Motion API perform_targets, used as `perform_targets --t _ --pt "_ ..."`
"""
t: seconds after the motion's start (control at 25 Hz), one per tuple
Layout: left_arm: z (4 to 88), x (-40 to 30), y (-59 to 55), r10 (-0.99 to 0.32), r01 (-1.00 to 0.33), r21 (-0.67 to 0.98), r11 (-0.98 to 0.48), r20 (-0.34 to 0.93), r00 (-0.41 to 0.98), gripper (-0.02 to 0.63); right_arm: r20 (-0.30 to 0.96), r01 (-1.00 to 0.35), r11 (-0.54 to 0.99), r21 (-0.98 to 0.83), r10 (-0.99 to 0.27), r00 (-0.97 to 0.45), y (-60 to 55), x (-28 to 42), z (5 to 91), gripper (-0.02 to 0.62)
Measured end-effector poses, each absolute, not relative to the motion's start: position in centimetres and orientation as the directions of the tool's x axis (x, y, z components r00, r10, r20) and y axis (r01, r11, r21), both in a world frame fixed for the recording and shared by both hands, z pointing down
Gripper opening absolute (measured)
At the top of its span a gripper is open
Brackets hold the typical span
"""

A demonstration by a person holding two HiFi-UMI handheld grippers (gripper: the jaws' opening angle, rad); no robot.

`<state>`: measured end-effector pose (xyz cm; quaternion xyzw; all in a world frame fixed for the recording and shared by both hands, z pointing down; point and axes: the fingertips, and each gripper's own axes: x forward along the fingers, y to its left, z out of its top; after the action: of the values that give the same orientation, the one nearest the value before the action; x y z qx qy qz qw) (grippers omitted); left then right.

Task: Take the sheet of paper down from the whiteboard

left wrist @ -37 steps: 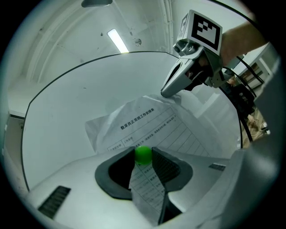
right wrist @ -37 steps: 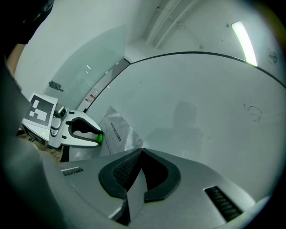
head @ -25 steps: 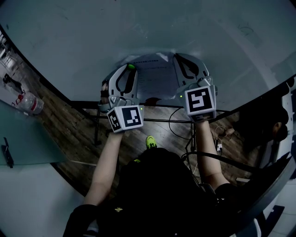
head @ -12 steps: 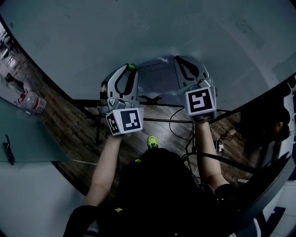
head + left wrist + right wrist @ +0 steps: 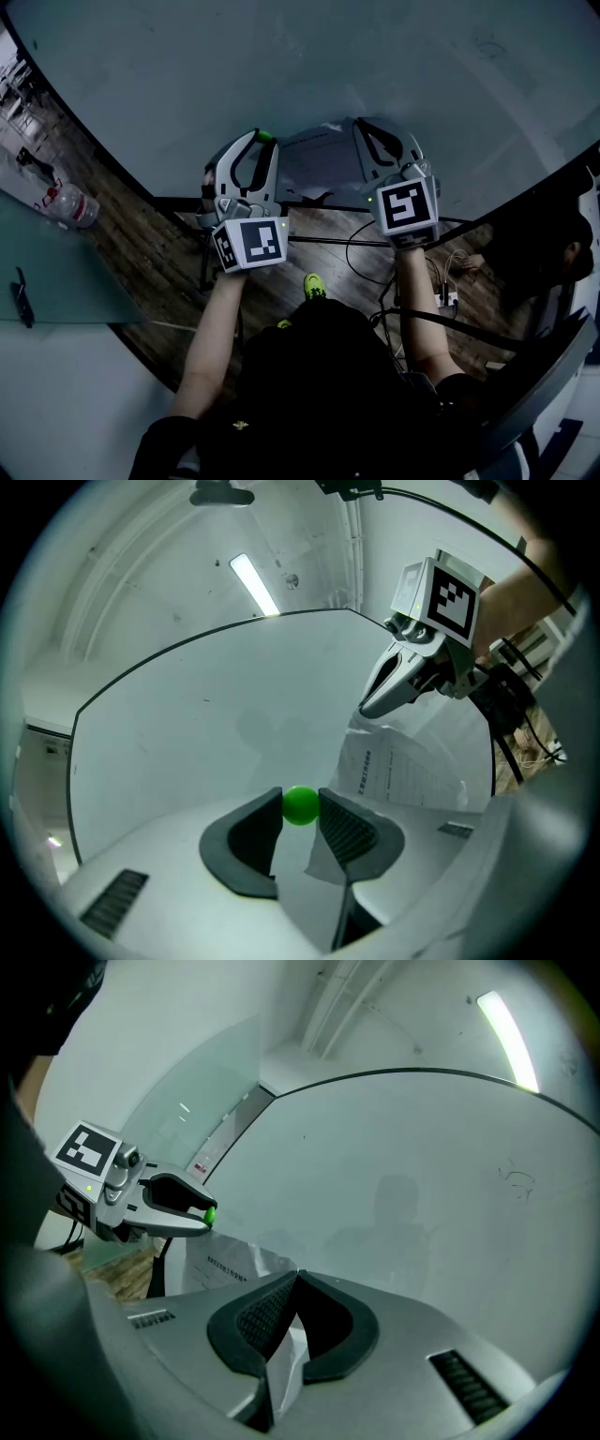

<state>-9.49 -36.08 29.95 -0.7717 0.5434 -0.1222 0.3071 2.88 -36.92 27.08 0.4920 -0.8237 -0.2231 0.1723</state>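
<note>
Only its own view shows the right gripper [image 5: 294, 1277] pinching paper [image 5: 285, 1363].

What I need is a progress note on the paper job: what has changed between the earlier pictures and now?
The left tongs, clamped on the green ball, have drawn back slightly from the whiteboard toward the person. The sheet of paper seems to bow a little looser off the board. Unchanged: the right tongs stay shut on the paper's edge, and nothing was newly gripped or let go.
</note>
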Motion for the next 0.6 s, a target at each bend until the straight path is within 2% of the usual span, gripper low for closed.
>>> perform_targets --t 0.6 --pt "30.3 -10.9 -32.9 -0.902 -0.754 -0.596 -0.275 -0.111 0.416 0.143 0.084 -0.742 0.417 0.525 -0.893 -0.442 -32.9 1.7 28.1 0.017"
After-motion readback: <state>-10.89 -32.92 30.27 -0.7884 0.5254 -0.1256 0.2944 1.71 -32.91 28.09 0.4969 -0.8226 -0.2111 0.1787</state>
